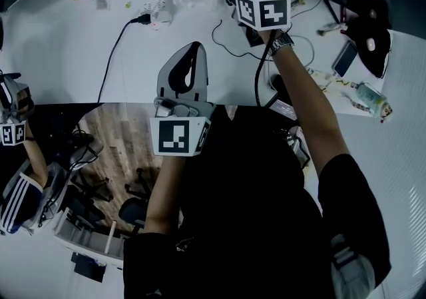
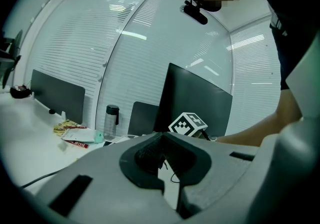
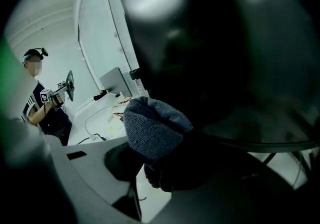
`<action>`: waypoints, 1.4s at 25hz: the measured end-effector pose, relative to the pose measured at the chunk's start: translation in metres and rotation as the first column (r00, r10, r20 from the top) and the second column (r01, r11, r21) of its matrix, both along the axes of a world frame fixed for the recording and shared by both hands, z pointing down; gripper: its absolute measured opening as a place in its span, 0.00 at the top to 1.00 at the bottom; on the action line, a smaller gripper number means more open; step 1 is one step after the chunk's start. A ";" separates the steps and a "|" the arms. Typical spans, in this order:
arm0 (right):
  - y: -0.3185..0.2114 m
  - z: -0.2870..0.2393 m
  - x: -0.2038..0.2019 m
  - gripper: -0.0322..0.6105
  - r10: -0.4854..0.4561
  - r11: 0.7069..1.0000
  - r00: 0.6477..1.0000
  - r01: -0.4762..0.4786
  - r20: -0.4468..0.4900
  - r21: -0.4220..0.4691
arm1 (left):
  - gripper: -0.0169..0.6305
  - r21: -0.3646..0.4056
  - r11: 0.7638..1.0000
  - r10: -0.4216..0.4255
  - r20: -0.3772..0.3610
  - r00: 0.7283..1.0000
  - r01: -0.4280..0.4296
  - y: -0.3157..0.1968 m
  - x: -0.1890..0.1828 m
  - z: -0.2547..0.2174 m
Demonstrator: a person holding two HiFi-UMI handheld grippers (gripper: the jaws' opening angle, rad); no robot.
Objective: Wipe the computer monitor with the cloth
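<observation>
Grey knitted cloth (image 3: pixel 152 128) is pinched between the jaws of the right gripper (image 3: pixel 150 160). It is bunched up, so a rounded wad sticks out past the jaw tips. Directly ahead of it, filling the upper right of the right gripper view, is the flat black computer monitor (image 3: pixel 215 43). The wad looks very near the dark screen, but I cannot tell if it touches. In the head view the monitor lies along the upper right edge of the frame, and the right arm is stretched up to it. The left gripper (image 2: pixel 162 140) has its jaws together with nothing between them. It hangs in the middle of the head view, above the white desk (image 1: pixel 80 44), well apart from the screen. So the right hand is the nearer one, and I judge the next stroke should run sideways along the wide screen, with the cloth pressed forward.
</observation>
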State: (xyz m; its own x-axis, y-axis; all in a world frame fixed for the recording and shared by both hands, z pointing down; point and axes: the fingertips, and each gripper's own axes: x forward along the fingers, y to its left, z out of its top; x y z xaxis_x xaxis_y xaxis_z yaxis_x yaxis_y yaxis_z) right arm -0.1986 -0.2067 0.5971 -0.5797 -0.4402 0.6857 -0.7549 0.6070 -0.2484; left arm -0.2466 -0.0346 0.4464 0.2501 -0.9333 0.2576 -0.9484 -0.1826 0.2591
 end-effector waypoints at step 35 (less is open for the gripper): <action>-0.010 -0.092 -0.023 0.74 -0.053 0.991 0.997 0.045 0.059 0.127 | 0.96 0.068 0.998 0.000 -0.012 1.000 0.001 0.008 0.002 -0.031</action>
